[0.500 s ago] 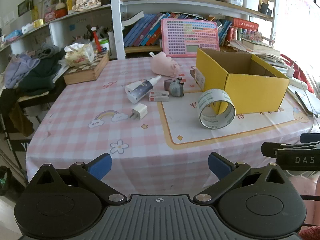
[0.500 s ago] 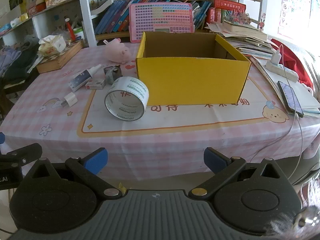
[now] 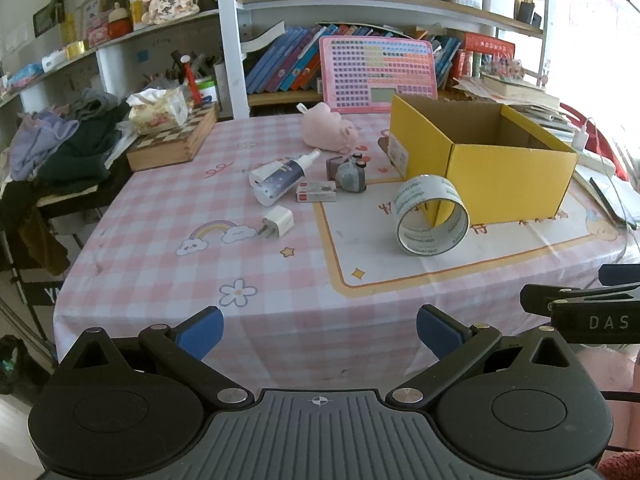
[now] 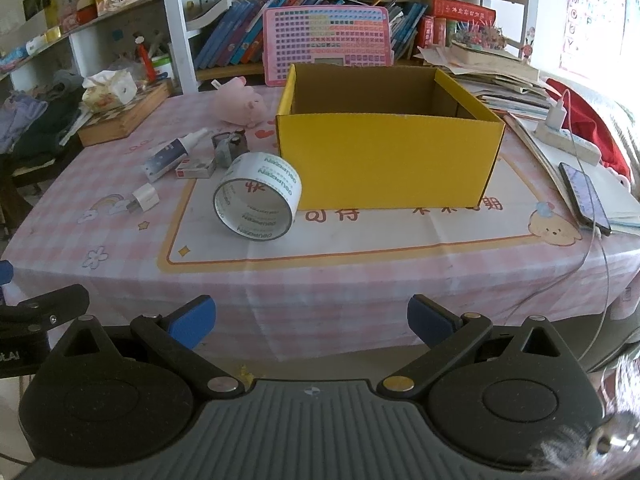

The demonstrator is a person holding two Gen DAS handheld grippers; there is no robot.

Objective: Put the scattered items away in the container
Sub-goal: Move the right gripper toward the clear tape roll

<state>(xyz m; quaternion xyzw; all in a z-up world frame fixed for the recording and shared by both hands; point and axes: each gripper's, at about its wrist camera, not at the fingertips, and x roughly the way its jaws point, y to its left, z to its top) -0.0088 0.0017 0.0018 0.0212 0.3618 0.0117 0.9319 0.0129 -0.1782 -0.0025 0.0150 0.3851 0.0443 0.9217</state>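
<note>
Both held short of the table's near edge, off the cloth: left gripper (image 3: 319, 332) spread wide with nothing between the jaws, right gripper (image 4: 311, 318) likewise spread and empty.

Nearest in, on the white mat toward the near-left corner of the yellow box (image 4: 388, 160) — tape roll (image 4: 258, 196), tipped on its rim, just beside the box wall. Probably light, stiff, slick; likely to roll, so best pinched across the band through the open core.

Further left, white charger plug (image 3: 279, 221) — small, hard, probably best taken across its flat sides.

Beyond that, spray bottle (image 3: 280, 178) lying flat, round and slippery; small red-and-white packet (image 3: 316, 191) beside it; grey toy camera (image 3: 349, 171).

Toward the far edge, pink plush (image 3: 330, 131) — soft, light, forgiving anywhere.

Box open, seemingly empty.
</note>
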